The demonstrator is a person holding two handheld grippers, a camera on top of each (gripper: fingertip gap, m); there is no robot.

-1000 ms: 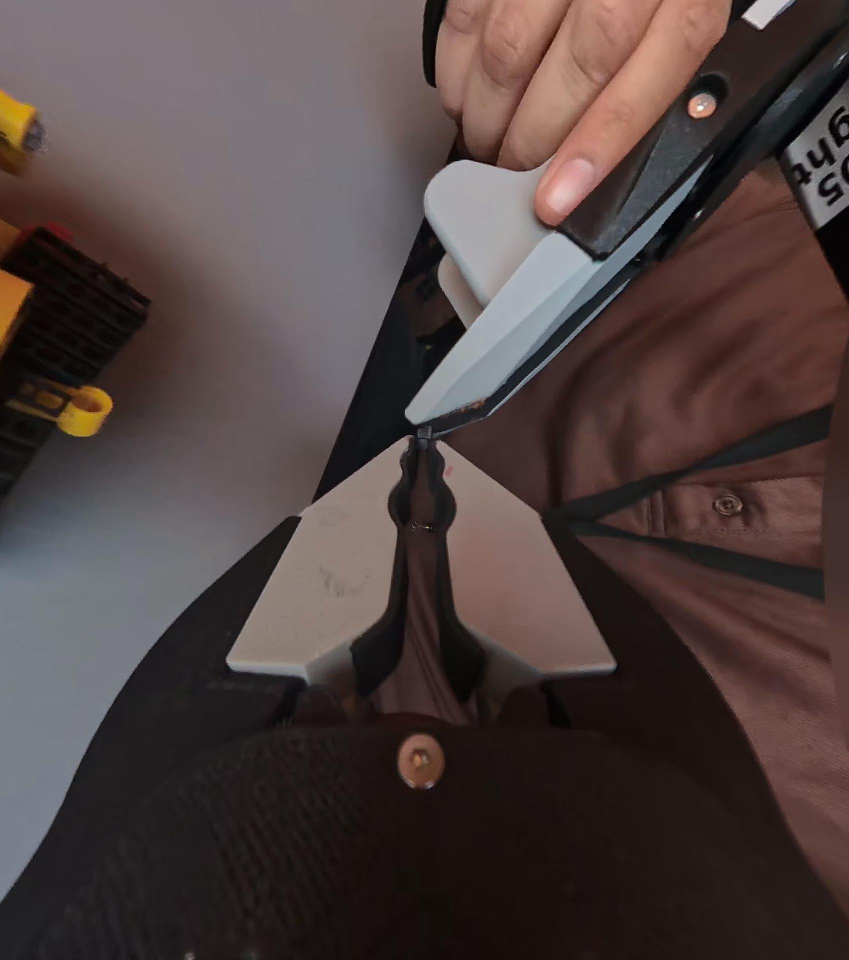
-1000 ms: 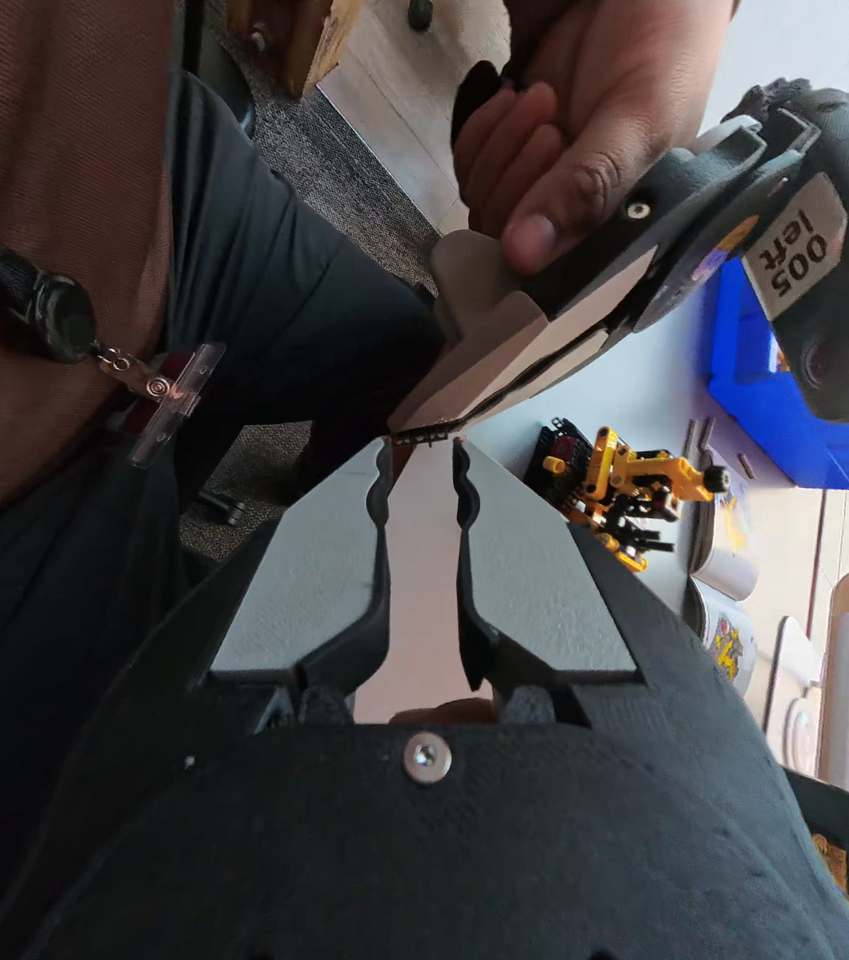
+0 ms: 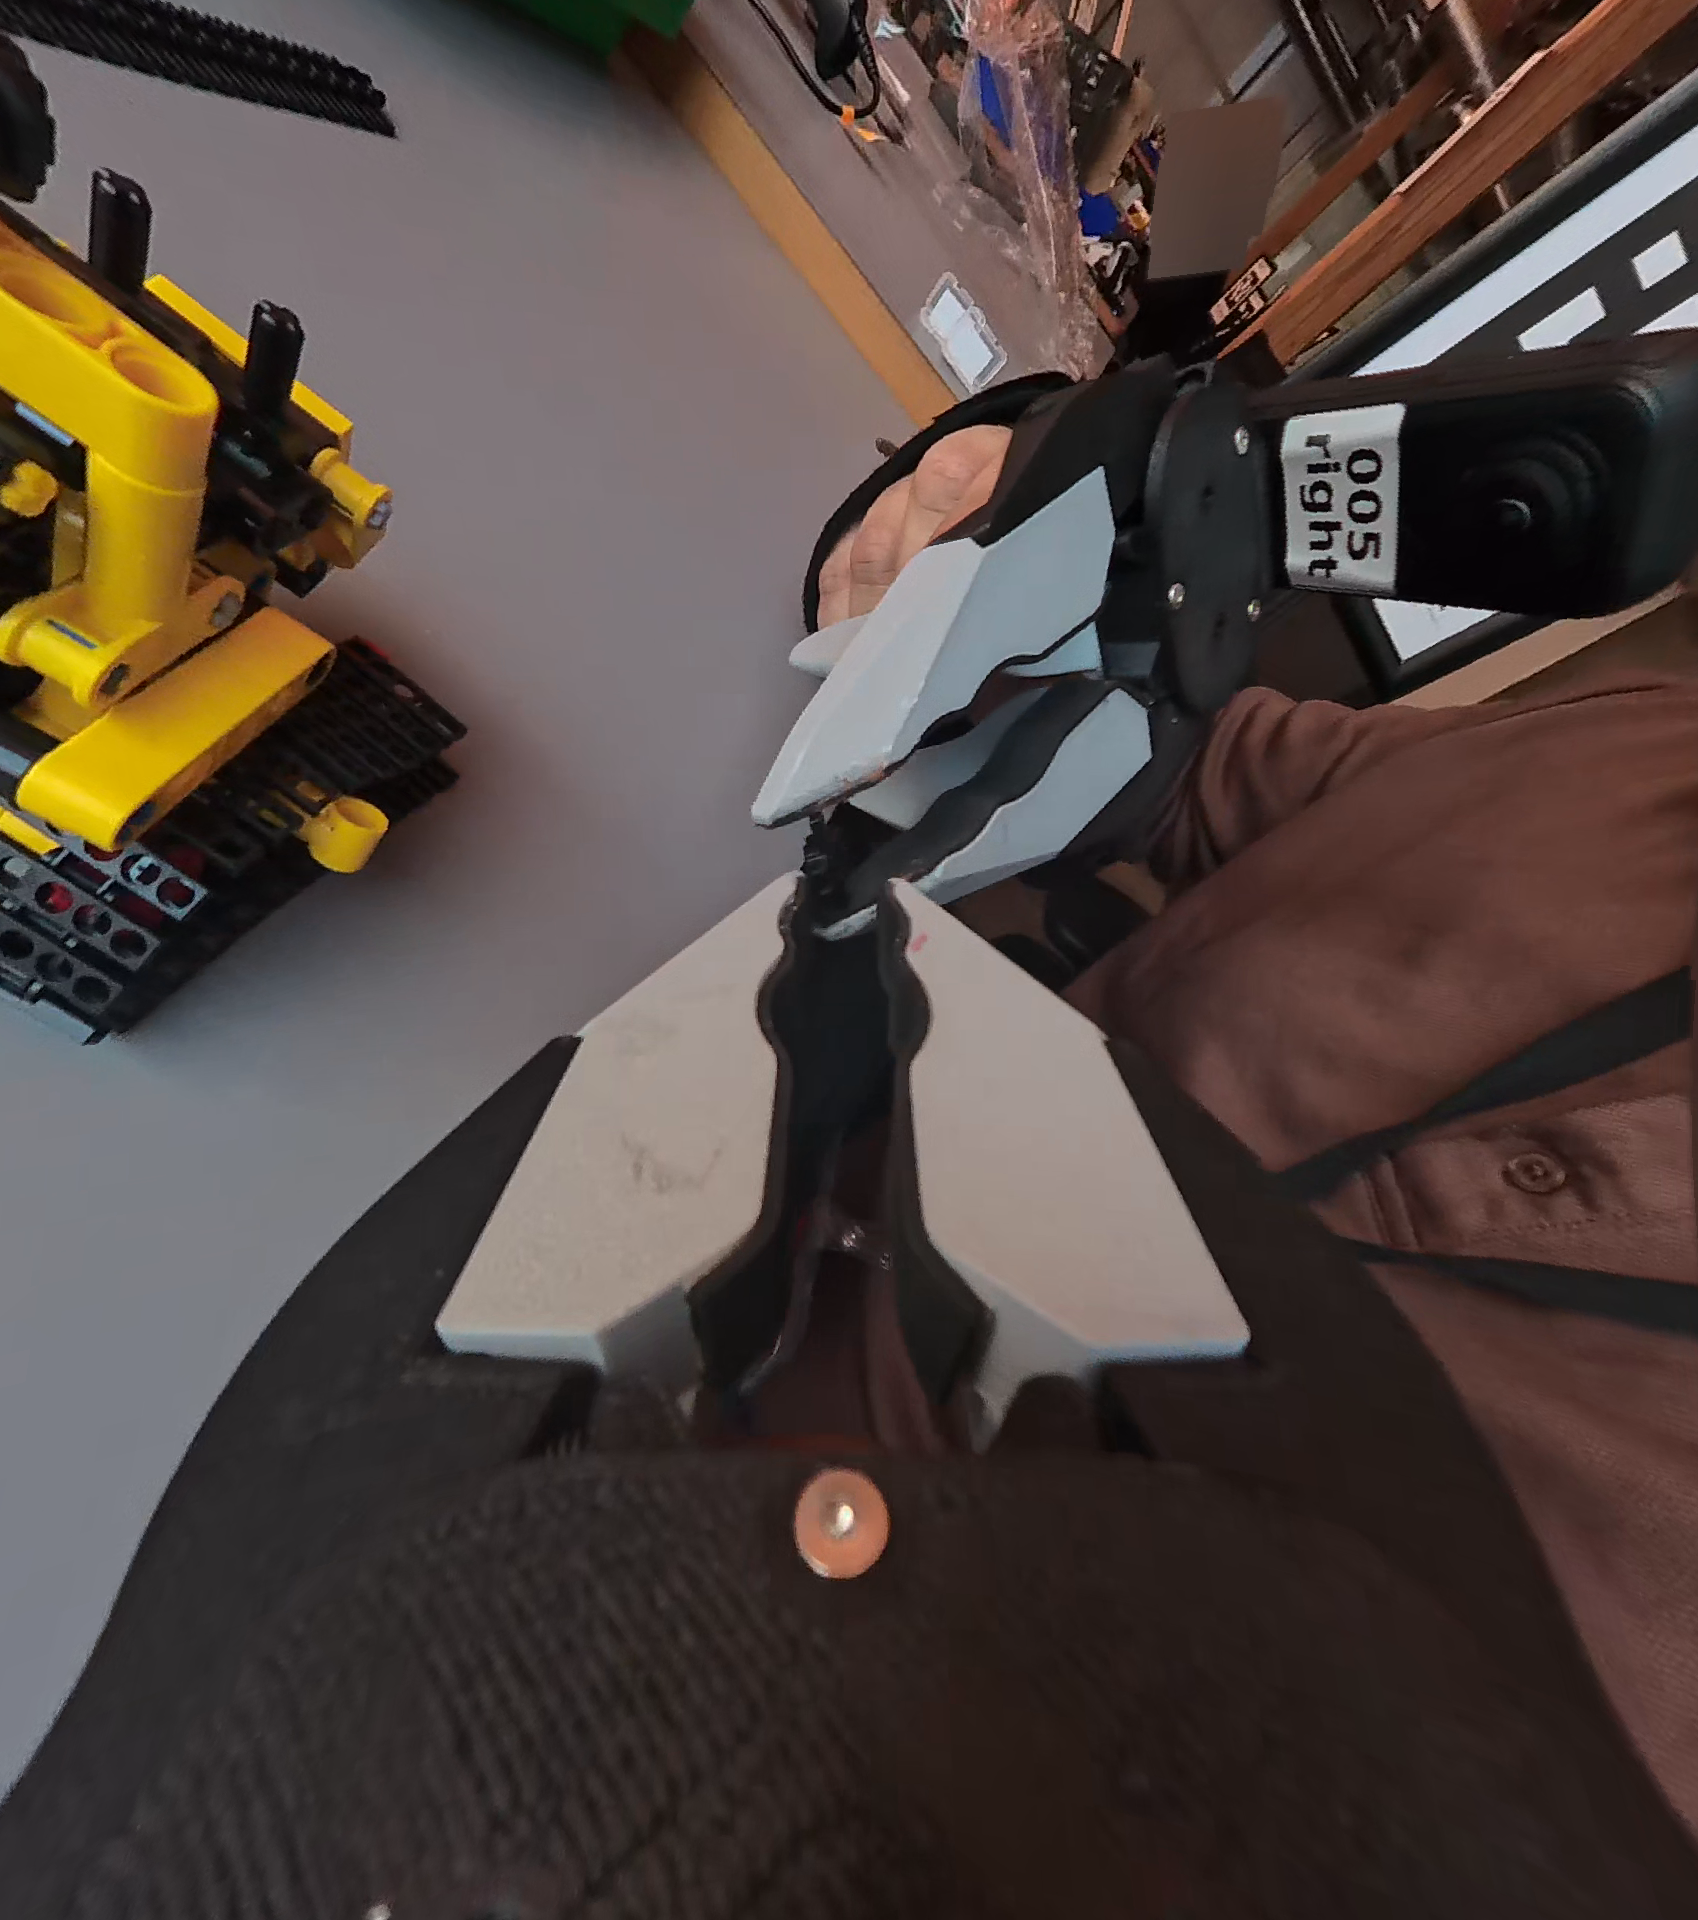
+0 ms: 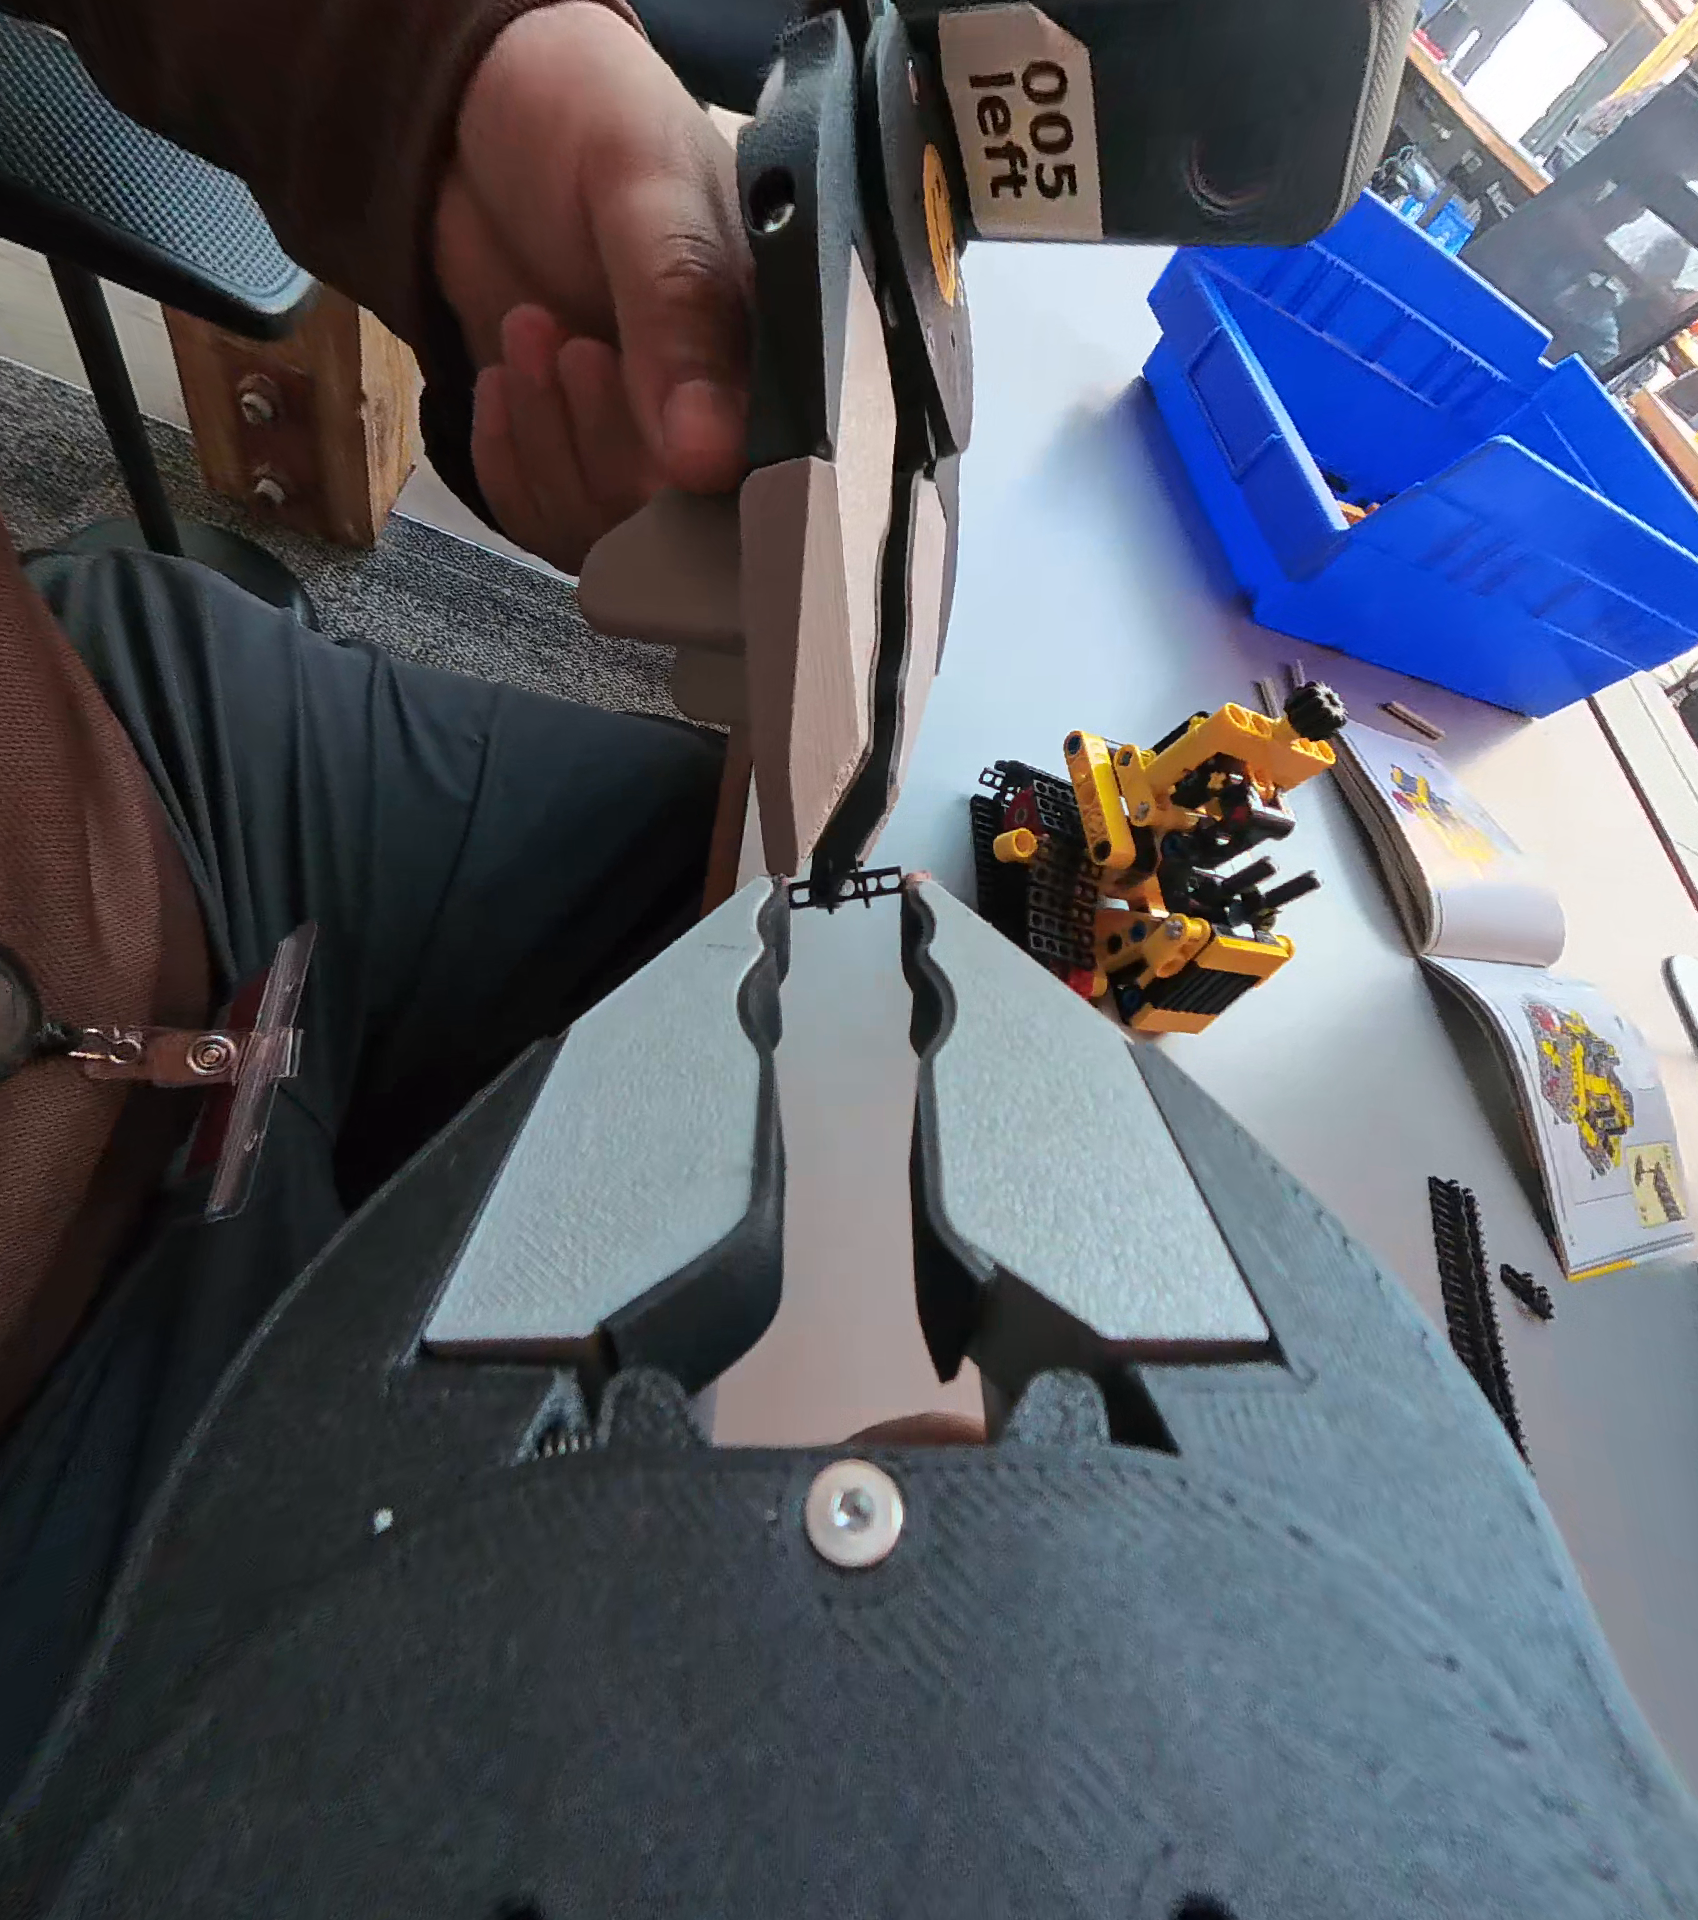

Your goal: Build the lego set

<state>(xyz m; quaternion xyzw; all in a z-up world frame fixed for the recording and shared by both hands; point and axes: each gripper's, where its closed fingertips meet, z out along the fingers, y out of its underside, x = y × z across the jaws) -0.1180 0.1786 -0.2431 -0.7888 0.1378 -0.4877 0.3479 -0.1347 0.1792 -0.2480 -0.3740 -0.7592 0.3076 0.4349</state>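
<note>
At the tips of the right hand-held gripper point(image 4: 840, 894) a small black track link point(image 4: 845, 889) spans the gap, pinched between its parted fingers. The left hand-held gripper point(image 3: 840, 914), fingers nearly together, clamps the same black piece from above, tip to tip. To join links well, I would keep both grips firm, line the pegs squarely and press straight, not twist. Beyond the tips, on the desk point(image 4: 1084, 499), stands the yellow lego digger point(image 4: 1151, 873), and farther right the loose track strip point(image 4: 1468, 1288).
</note>
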